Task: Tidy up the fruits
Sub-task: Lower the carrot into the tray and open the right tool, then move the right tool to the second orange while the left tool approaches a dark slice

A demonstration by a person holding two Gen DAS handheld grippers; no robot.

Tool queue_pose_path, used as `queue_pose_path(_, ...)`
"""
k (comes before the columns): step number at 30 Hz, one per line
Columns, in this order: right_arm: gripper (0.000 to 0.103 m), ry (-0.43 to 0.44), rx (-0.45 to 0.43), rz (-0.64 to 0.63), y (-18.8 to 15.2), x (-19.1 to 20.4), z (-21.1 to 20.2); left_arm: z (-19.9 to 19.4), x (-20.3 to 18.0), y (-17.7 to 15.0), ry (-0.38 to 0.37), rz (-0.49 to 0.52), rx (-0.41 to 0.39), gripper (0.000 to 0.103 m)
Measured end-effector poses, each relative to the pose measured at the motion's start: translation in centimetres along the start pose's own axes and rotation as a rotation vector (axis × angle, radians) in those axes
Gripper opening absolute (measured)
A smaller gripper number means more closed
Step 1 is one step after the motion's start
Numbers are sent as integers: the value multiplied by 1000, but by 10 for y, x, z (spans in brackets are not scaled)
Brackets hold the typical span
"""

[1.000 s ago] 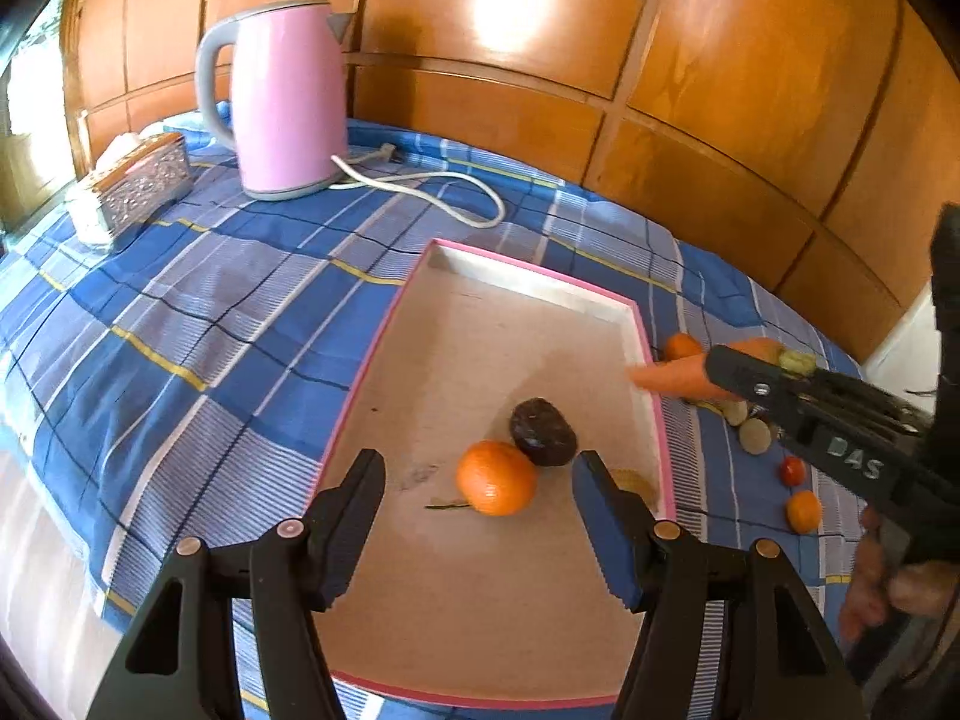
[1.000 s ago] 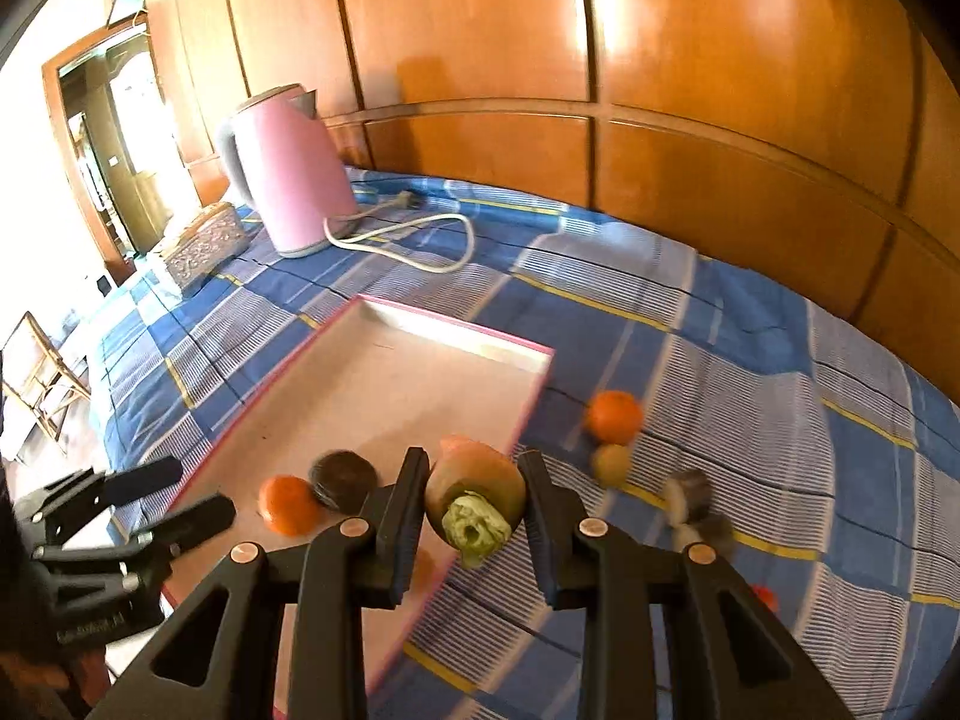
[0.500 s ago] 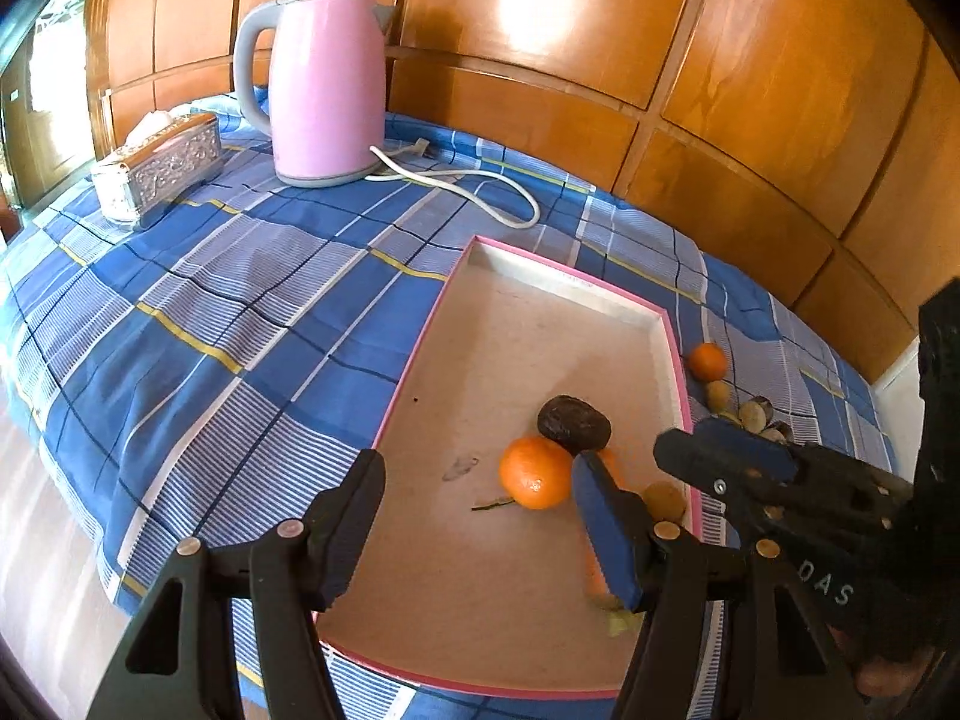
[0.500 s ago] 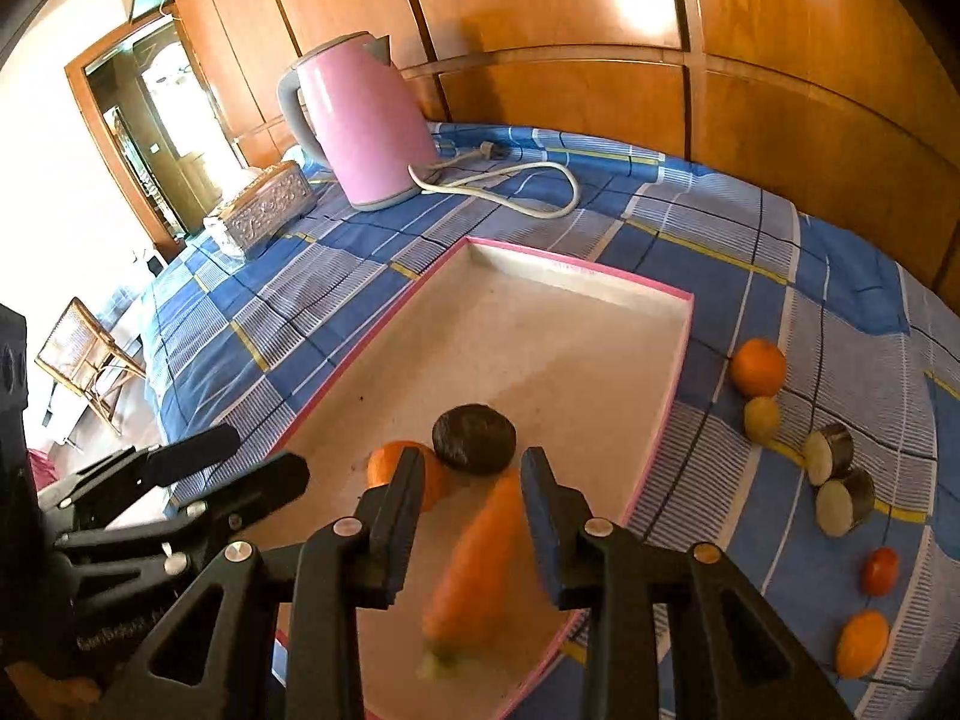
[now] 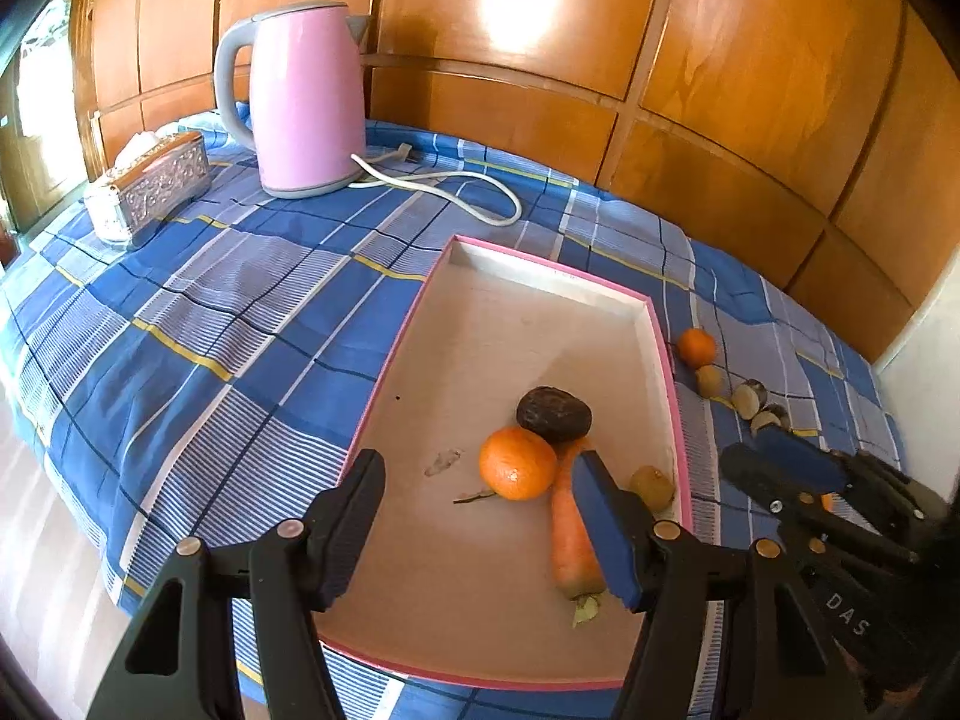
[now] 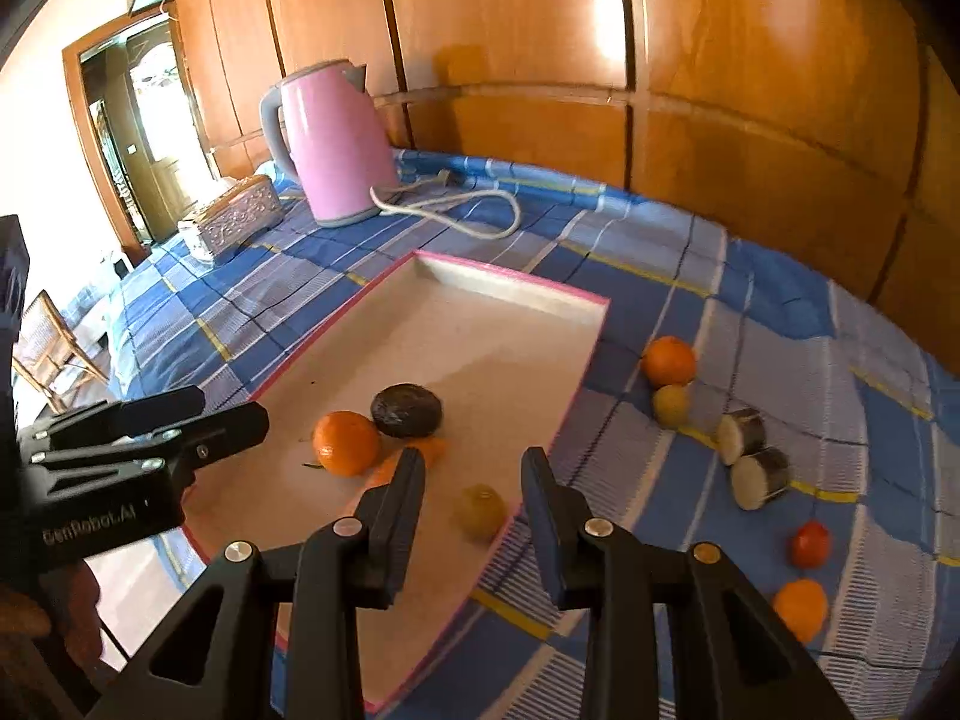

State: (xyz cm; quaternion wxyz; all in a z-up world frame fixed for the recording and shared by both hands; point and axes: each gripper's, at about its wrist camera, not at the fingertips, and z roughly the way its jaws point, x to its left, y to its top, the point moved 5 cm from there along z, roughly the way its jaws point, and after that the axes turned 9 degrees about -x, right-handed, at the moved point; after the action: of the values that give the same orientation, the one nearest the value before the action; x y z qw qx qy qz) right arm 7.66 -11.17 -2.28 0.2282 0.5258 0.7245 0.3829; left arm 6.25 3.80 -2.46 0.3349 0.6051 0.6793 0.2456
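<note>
A pink-rimmed tray [image 5: 396,354] [image 6: 510,285] holds an orange [image 5: 517,463] [image 6: 346,443], a dark round fruit [image 5: 554,414] [image 6: 407,411], a carrot [image 5: 573,534] [image 6: 429,450] and a small yellow-green fruit [image 5: 652,487] [image 6: 480,510]. My left gripper [image 5: 480,516] is open and empty over the tray's near end. My right gripper [image 6: 471,480] is open and empty above the tray's right rim; it also shows in the left wrist view [image 5: 780,468]. More fruit lies on the cloth right of the tray: an orange [image 6: 669,362], a yellow-green fruit [image 6: 670,405], two cut pieces [image 6: 741,435], a small red fruit [image 6: 810,545] and an orange one [image 6: 800,609].
A pink kettle [image 5: 303,99] with a white cord [image 5: 444,186] stands behind the tray. A silver tissue box [image 5: 153,183] sits at the far left. Wooden panels [image 5: 660,60] back the blue checked cloth [image 5: 210,312]. A chair [image 6: 51,342] stands beyond the table's left edge.
My right gripper carried the carrot over the tray, opened and let it go; the carrot now lies in the tray beside the orange. The left gripper stayed open.
</note>
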Motion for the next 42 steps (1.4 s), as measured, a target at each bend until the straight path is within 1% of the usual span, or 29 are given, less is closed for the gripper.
queue_pose_path(4,33,-80,-15,-15,-4,-7,-5,0,-6,-2,8,26,-1,65)
queue_pose_path(8,33,-64,-19,36,-6,-15,-8,-2,-14,-5,-7,51,-2,65)
queue_pose_path(15,33,-77,-8,40,-10,-19,-14,-3,-28,-7,-24,88,1,65)
queue_pose_path(21,33,-109,-47,67,-9,-31,-26,-3,-32,-9,-28,96,6,65)
queue_pose_path(27,33,-136,-50,93,-14,-47,-32,-3,-42,-11,-30,137,1,65)
queue_pose_path(32,32,-160,-44,136,-20,-66,-40,-4,-49,-13,-45,162,1,65)
queue_pose_path(33,31,-166,-44,139,-21,-70,-42,-4,-50,-13,-49,164,2,65)
queue_pose_path(34,27,-174,-44,143,-24,-75,-44,-4,-52,-14,-55,165,4,65)
queue_pose_path(36,25,-190,-41,152,-28,-85,-49,-2,-55,-16,-71,169,13,65)
queue_pose_path(38,25,-203,-33,173,-34,-98,-53,-2,-60,-18,-93,178,20,65)
queue_pose_path(42,25,-255,-3,255,-52,-133,-65,0,-71,-20,-137,204,25,63)
